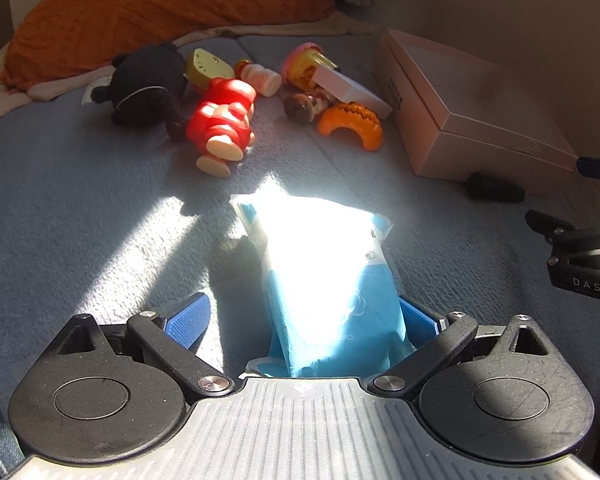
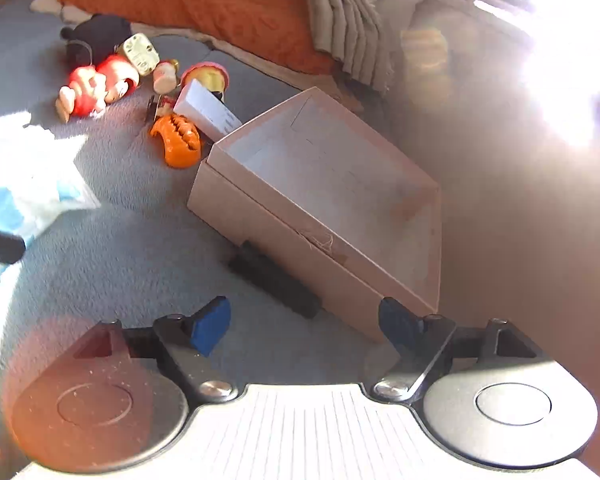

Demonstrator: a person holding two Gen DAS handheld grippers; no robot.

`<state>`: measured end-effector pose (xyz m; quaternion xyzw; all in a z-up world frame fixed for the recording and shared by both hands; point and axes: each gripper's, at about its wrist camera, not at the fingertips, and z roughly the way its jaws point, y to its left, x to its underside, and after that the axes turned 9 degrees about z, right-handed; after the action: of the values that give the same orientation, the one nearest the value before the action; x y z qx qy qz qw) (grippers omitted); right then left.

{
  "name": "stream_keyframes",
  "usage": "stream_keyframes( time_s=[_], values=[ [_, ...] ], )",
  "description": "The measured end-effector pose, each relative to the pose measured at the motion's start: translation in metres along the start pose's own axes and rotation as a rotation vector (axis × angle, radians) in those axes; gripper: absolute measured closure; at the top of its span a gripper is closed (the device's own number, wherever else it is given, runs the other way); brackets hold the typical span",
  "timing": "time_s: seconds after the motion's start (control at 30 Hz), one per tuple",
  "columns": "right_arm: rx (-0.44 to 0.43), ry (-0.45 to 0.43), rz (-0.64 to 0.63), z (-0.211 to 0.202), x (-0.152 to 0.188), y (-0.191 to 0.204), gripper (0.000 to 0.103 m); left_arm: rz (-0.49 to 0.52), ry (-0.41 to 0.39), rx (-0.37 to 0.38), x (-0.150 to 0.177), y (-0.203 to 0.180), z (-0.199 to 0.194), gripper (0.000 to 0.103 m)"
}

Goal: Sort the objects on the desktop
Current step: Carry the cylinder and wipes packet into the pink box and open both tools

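Note:
A blue and white tissue pack (image 1: 324,276) lies on the grey mat between the blue pads of my left gripper (image 1: 304,320), which is open around its near end. The pack also shows at the left of the right wrist view (image 2: 28,192). My right gripper (image 2: 306,324) is open and empty, over the near corner of an open, empty beige box (image 2: 332,184). A black cylinder (image 2: 276,280) lies against the box's near side. Toys lie further back: a red figure (image 1: 224,120), a black plush (image 1: 148,84), an orange toy (image 1: 352,124), a white box (image 1: 348,88), small bottles (image 1: 260,76).
An orange cushion (image 1: 148,8) and folded beige fabric (image 2: 348,20) lie along the back. Strong sunlight washes out the right side of the right wrist view. The right gripper's body (image 1: 580,256) shows at the right edge of the left wrist view.

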<state>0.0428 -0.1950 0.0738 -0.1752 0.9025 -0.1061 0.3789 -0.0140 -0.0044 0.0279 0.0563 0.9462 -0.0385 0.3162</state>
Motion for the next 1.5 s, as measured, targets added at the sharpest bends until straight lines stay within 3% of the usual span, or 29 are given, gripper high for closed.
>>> stream_keyframes(
  time_s=[0.1, 0.2, 0.27, 0.4, 0.43, 0.57, 0.63, 0.7, 0.83, 0.97, 1.0, 1.03, 1.13, 1.3, 1.33, 1.37, 1.47, 1.5],
  values=[
    [-0.056, 0.083, 0.272, 0.02, -0.014, -0.009, 0.017, 0.002, 0.003, -0.003, 0.0, 0.0, 0.001, 0.002],
    [-0.023, 0.169, 0.448, 0.046, -0.011, -0.013, 0.017, 0.002, 0.004, -0.003, 0.0, 0.0, 0.001, 0.002],
    [-0.05, 0.216, 0.537, 0.064, -0.005, -0.017, 0.022, 0.003, 0.003, -0.001, 0.0, 0.0, 0.001, 0.002],
    [-0.1, 0.186, 0.501, 0.056, -0.01, -0.016, 0.067, 0.001, -0.004, 0.005, 0.001, 0.001, 0.002, 0.001],
    [-0.102, 0.183, 0.478, 0.049, -0.012, -0.014, 0.07, 0.0, -0.013, 0.008, 0.0, 0.001, 0.002, 0.001],
    [-0.121, 0.191, 0.432, 0.032, -0.012, -0.016, 0.067, 0.004, -0.034, -0.01, -0.002, -0.002, 0.006, 0.001],
    [-0.098, 0.195, 0.47, 0.033, -0.007, -0.02, 0.032, 0.01, -0.042, -0.028, -0.002, -0.004, 0.007, 0.001],
    [-0.086, 0.18, 0.529, 0.038, -0.004, -0.026, 0.016, 0.014, -0.054, -0.044, 0.0, -0.005, 0.003, 0.001],
    [-0.089, 0.192, 0.598, 0.052, -0.003, -0.03, 0.014, 0.014, -0.072, -0.048, 0.0, -0.004, -0.004, 0.001],
    [-0.015, 0.157, 0.55, 0.073, -0.009, -0.021, 0.014, 0.008, -0.06, -0.025, -0.001, -0.003, -0.001, 0.001],
    [-0.014, 0.146, 0.549, 0.075, -0.01, -0.022, 0.021, 0.008, -0.063, -0.013, -0.002, -0.004, -0.002, 0.001],
    [-0.026, 0.14, 0.547, 0.075, -0.012, -0.023, 0.027, 0.01, -0.067, -0.003, -0.002, -0.005, -0.003, 0.001],
    [-0.033, 0.154, 0.536, 0.069, -0.016, -0.025, 0.027, 0.022, -0.077, 0.015, -0.004, -0.008, -0.005, 0.001],
    [-0.125, 0.211, 0.517, 0.028, -0.011, -0.033, 0.027, 0.042, -0.069, -0.016, -0.006, -0.011, 0.002, 0.003],
    [-0.14, 0.215, 0.508, 0.018, -0.009, -0.034, 0.027, 0.05, -0.068, -0.021, -0.005, -0.011, 0.003, 0.01],
    [-0.166, 0.211, 0.488, 0.001, -0.006, -0.036, 0.027, 0.059, -0.062, -0.028, -0.004, -0.011, 0.003, 0.024],
    [-0.22, 0.139, 0.401, -0.05, 0.002, -0.039, 0.027, 0.088, -0.063, -0.045, 0.001, -0.013, -0.005, 0.042],
    [-0.228, 0.096, 0.359, -0.068, 0.005, -0.04, 0.027, 0.112, -0.07, -0.064, 0.001, -0.016, -0.011, 0.043]
  ],
)
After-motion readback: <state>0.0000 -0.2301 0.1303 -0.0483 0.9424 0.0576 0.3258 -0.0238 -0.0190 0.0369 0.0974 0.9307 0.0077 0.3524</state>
